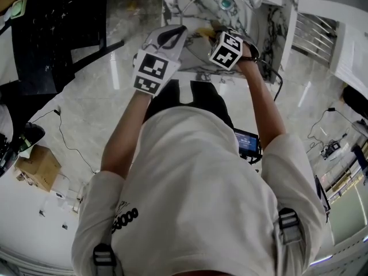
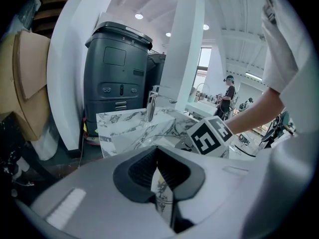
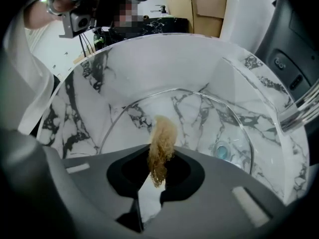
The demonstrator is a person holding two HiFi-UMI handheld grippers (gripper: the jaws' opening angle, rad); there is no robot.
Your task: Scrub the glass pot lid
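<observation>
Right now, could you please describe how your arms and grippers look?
The left gripper and right gripper are pale grey plastic shells with black ribbed pads. Each carries a white cube with black square markers, left and right. I wear a white short-sleeved T-shirt.

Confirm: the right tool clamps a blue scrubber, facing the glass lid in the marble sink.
Not blue: the right gripper view shows the right tool clamping a tan scrubber, facing the glass lid in the marble sink.
</observation>
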